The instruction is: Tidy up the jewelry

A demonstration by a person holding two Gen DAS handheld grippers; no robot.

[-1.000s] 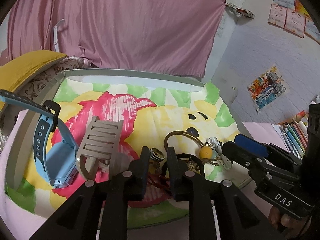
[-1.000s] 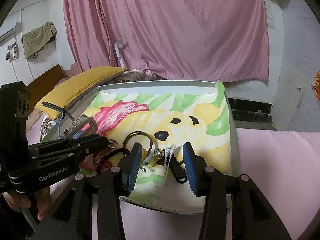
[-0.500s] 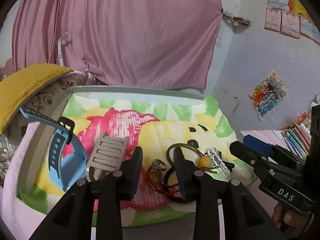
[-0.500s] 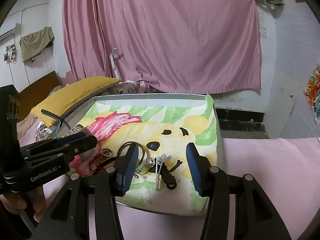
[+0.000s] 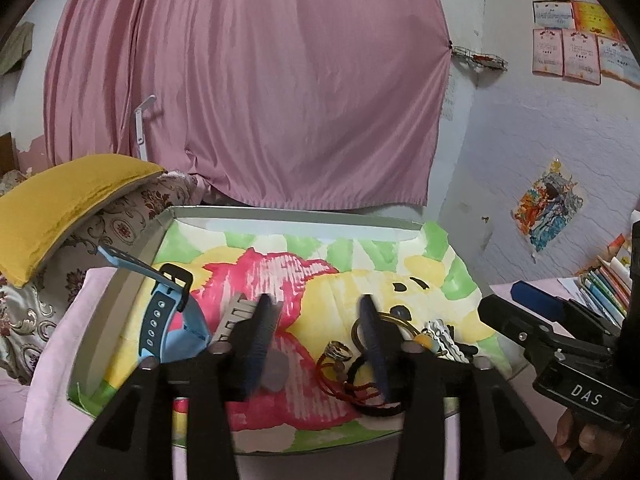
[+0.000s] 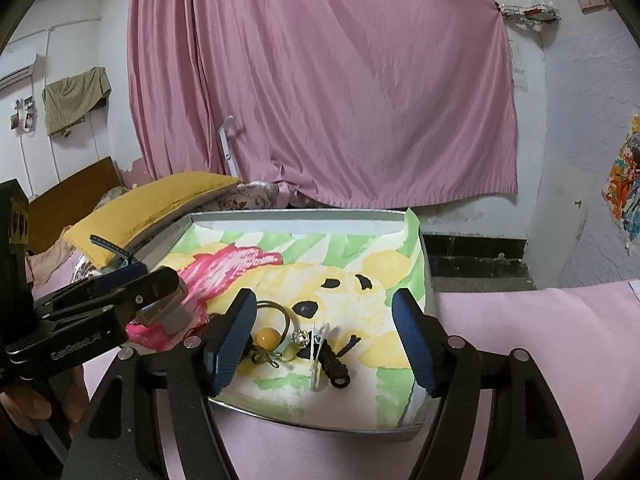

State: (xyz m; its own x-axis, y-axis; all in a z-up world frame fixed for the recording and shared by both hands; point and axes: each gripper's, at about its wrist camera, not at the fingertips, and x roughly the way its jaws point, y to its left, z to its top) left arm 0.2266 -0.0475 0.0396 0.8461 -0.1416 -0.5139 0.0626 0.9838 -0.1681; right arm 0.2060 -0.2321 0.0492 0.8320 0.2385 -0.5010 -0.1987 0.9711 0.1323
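A metal tray [image 5: 288, 214] lined with a painted paper holds the jewelry. In the left wrist view a blue watch [image 5: 168, 320], a grey hair comb [image 5: 234, 314], a ring [image 5: 338, 350], a red cord bracelet [image 5: 352, 384], a gold bangle [image 5: 400, 320] and a yellow bead [image 5: 424, 338] lie near the front. My left gripper [image 5: 316, 344] is open and empty above the ring and bracelet. My right gripper [image 6: 324, 340] is open and empty over the bead [image 6: 267, 336], a white clip [image 6: 318, 348] and a black clip [image 6: 334, 362].
The tray [image 6: 320, 426] rests on a pink cloth [image 6: 540, 320]. A yellow cushion [image 5: 60, 200] lies at the left, a pink curtain [image 5: 248, 80] hangs behind, and books [image 5: 608, 284] stand at the right.
Both grippers have opened wider and pulled back and up from the tray. The left gripper, nearly shut over the ring before, now stands wide open.
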